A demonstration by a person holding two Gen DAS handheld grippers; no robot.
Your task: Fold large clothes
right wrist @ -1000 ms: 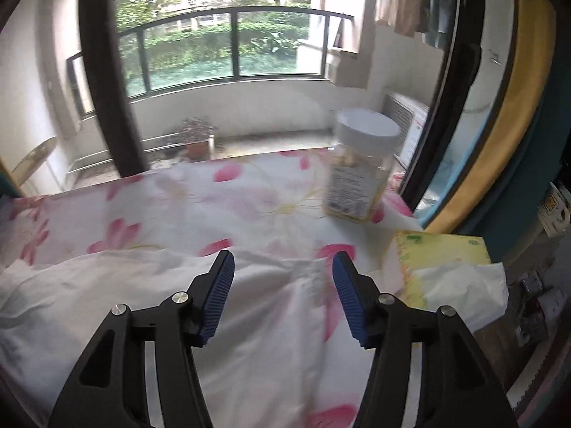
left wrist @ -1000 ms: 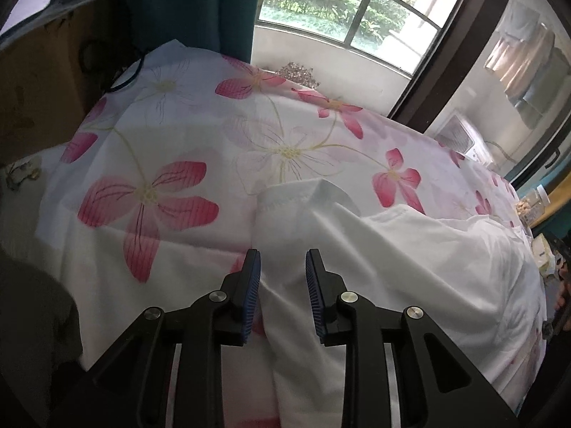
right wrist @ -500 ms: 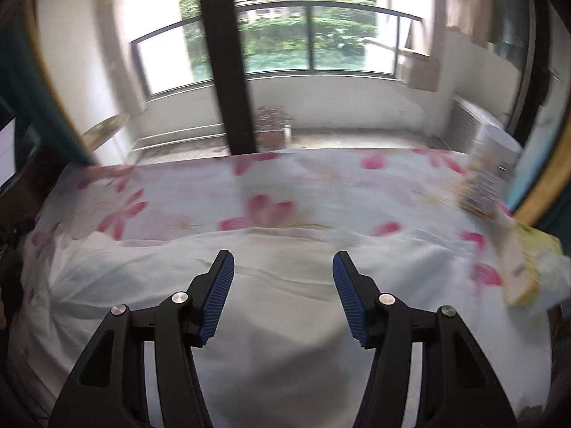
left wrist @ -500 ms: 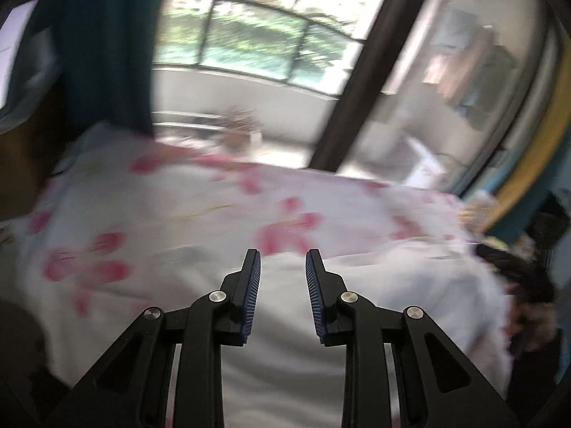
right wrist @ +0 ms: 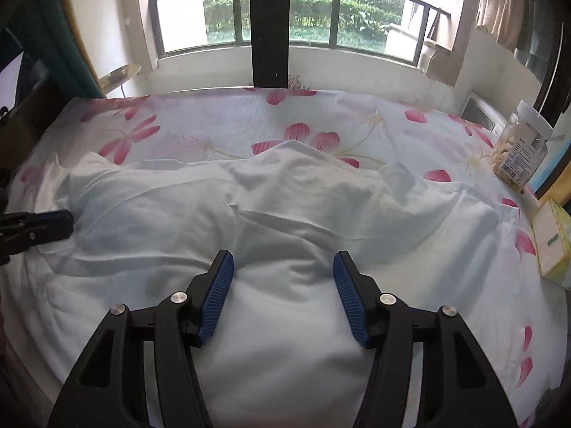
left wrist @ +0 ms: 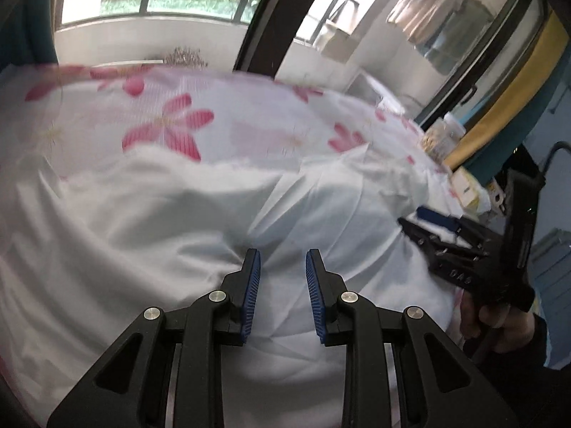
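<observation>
Daylight enters through a wide window (right wrist: 271,14) with dark frames; green hedges outside. A black vertical post (right wrist: 269,25) splits the view. White wall (right wrist: 107,18) at left, teal curtain (right wrist: 46,46) beside it. The tabletop is covered by a pink-flowered cloth (right wrist: 214,125). Clothes hang (right wrist: 506,3) at right.

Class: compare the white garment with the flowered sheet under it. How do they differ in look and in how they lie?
The garment is plain white; the sheet is white with pink flowers. The garment lies rumpled, with folds and raised ridges; the sheet lies mostly flat and spread out. The garment rests on top and covers only the near part; the sheet reaches beyond it on the far side and to the right. Both are light fabric.
</observation>
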